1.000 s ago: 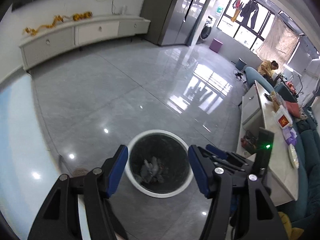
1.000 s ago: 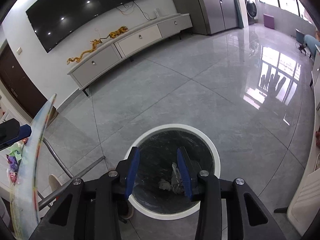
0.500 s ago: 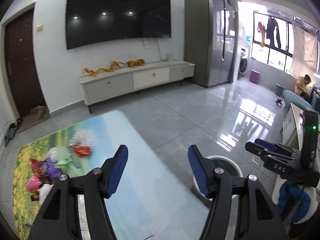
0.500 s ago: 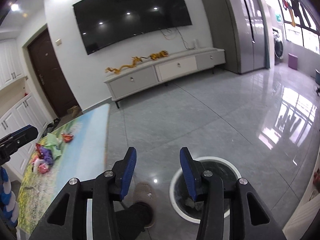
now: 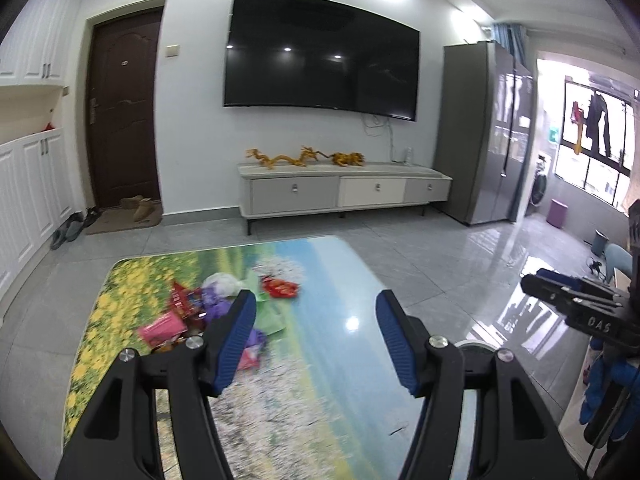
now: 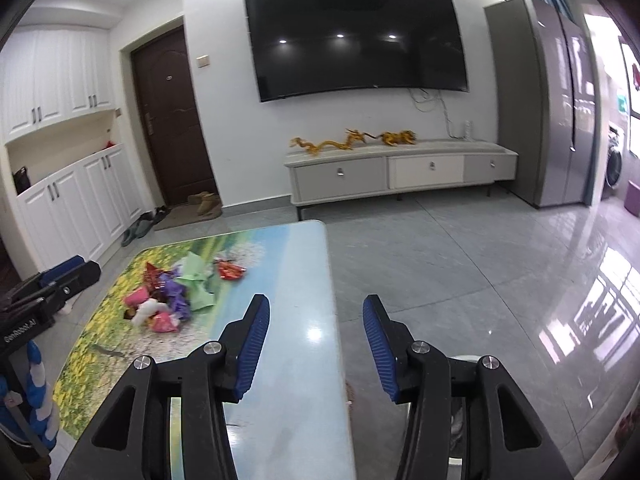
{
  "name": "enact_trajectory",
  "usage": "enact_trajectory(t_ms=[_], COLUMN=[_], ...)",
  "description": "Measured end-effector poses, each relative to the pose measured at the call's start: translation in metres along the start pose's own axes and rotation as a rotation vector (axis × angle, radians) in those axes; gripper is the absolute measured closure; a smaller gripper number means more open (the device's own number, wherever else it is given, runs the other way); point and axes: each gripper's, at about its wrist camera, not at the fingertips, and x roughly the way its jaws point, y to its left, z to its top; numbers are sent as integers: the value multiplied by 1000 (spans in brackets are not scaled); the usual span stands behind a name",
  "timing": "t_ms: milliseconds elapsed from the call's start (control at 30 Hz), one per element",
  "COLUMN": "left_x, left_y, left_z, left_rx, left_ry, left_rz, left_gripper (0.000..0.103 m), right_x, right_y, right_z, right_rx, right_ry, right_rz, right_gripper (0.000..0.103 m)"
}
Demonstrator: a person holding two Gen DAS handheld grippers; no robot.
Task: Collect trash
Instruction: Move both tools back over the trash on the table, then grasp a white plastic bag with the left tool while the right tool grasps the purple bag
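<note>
Both hand-held grippers are held above the near end of the table [image 5: 340, 280]. The left hand-held gripper [image 5: 316, 336] is spread apart and empty. The right hand-held gripper [image 6: 316, 344] is released too, its jaws having just been opening with nothing between them. The trash [image 6: 168, 296], a heap of coloured wrappers, is piled near the table's far left corner. A red wrapper [image 5: 280, 288] lies just beside the heap, toward the far edge.
</note>
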Motion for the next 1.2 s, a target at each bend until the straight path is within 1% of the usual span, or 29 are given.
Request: enact_trajectory(t_ms=[167,333,400,500,667,800,867,1000,1067,1200], left_x=[-22,-45,-53,-61,-58,-42,-28,12,31,74], left_y=[50,104,119,130,133,131,133,136,137,138], left_z=[-15,-39,-50,-63,-76,-74,-73,-69,-67,-62], left_rx=[-66,-145,-174,-196,-202,-176,-168,-135,-121,-87], left_ry=[-3,12,20,33,63,91,108,157,179,224], left_rz=[105,216,249,270,234,179,142,49,9,-60], left_gripper=[43,43,43,43,43,43,44,52,60,67], right_x=[0,0,0,3,15,26,39,74,97,139], right_y=[33,50,52,53,62,75,82,94,102,118], right_z=[6,5,2,-1,-9,-8,-6,-4,-4,-5], right_rx=[-53,-94,-100,-94,-99,-118,-127,-142,-150,-168], right_ry=[-18,-19,-16,-7,34,63,85,147,185,251], right_rz=[74,131,147,167,196,220,229,254,280,330], right_gripper=[54,54,54,54,54,54,54,54,54,54])
